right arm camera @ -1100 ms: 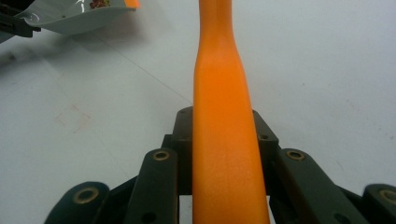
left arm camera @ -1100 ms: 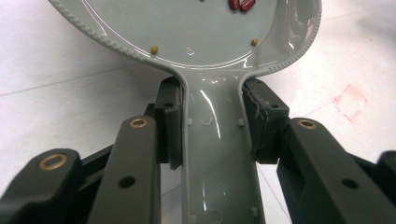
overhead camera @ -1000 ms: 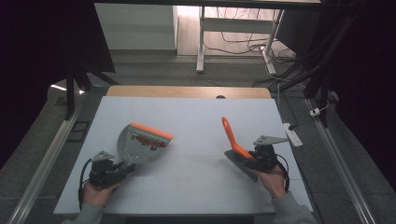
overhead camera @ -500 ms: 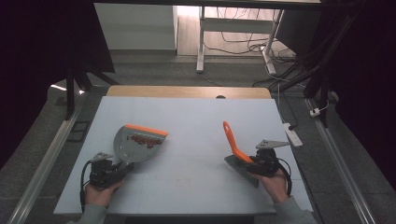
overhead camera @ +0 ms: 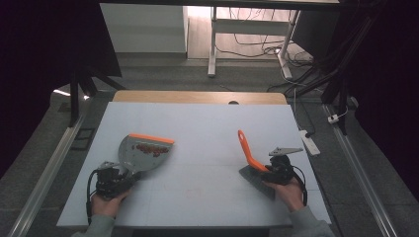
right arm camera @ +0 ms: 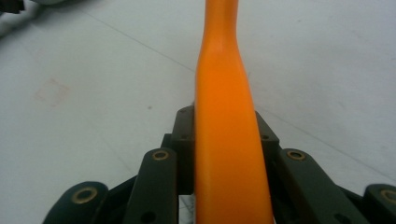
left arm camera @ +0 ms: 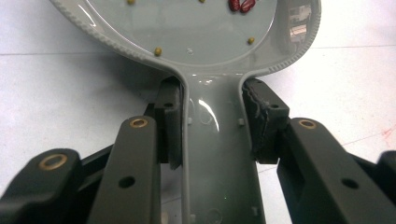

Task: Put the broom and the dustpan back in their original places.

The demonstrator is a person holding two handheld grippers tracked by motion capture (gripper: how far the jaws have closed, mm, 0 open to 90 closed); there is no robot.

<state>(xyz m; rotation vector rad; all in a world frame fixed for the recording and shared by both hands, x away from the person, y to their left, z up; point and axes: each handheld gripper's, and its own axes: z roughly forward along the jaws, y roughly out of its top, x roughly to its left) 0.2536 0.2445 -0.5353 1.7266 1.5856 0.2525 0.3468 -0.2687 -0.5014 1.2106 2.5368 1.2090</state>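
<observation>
Dustpan (overhead camera: 143, 153) dropped lower toward me since earlier frame | left tongs (left arm camera: 212, 123) clamp its handle, beans inside | right tongs (right arm camera: 224, 135) grip orange brush (overhead camera: 249, 153), well right of dustpan | I judge sweeping done; next: tip beans out, keep level.

White table (overhead camera: 207, 123) with a dustpan and a brush near its front edge.

The pale tabletop has a wooden strip (overhead camera: 197, 97) along its far side. A grey dustpan (overhead camera: 141, 153) with an orange lip sits front left, small red and yellow bits scattered inside it. Front right, a brush (overhead camera: 249, 160) with an orange handle has its dark head at the surface, well apart from the dustpan.
</observation>
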